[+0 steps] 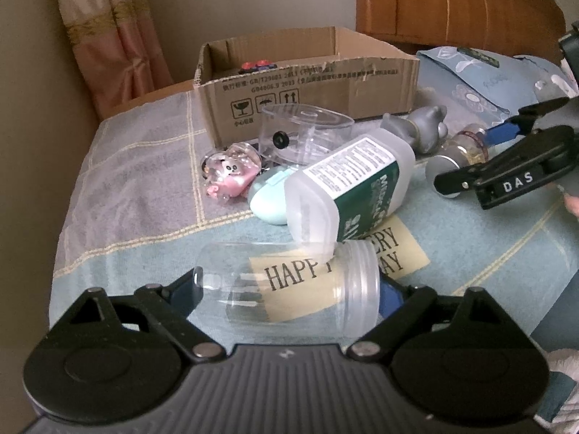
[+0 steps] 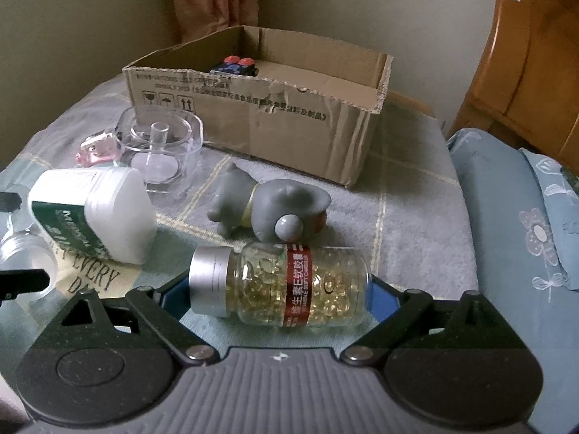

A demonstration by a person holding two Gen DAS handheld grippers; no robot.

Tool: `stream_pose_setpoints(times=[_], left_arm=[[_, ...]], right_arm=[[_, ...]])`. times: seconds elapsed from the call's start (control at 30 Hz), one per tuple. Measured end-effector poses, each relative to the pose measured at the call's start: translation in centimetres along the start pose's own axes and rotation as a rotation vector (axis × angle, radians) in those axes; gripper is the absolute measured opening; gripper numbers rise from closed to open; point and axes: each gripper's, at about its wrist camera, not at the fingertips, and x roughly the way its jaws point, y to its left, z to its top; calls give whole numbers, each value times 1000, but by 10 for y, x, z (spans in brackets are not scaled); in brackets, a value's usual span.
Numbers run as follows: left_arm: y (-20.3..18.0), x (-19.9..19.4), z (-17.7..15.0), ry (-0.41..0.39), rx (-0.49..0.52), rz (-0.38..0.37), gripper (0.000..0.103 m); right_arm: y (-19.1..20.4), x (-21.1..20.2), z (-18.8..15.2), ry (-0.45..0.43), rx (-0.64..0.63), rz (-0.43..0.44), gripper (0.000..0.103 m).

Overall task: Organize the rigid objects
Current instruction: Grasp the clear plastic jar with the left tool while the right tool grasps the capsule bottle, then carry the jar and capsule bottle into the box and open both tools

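On the bed, at six o'clock in each wrist view: both grippers straddle a lying container, grasps not yet made.

The left gripper [image 1: 289, 296] has its fingers spread either side of the clear jar [image 1: 289, 285]; the right gripper [image 2: 280, 289] brackets the capsule bottle [image 2: 280, 285] likewise, and whether any pad touches is hard to tell. I judge the next move calls for closing, then carrying to the cardboard box [image 2: 260, 123] at twelve o'clock. Fingertips are hidden behind both containers; the box's contents are mostly cut off.
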Motion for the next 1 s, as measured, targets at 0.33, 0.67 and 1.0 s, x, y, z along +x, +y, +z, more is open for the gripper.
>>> stream_pose_setpoints(times=[0.33, 0.67, 1.0], left_arm=[[8, -20, 17, -2, 42, -7, 92], [21, -35, 57, -42, 57, -44, 92], [33, -23, 117, -96, 88, -64, 92]], right_arm=[[0, -22, -5, 19, -48, 64, 96], [-8, -45, 15, -1, -74, 114, 96], [-13, -48, 54, -59, -96, 146, 96]])
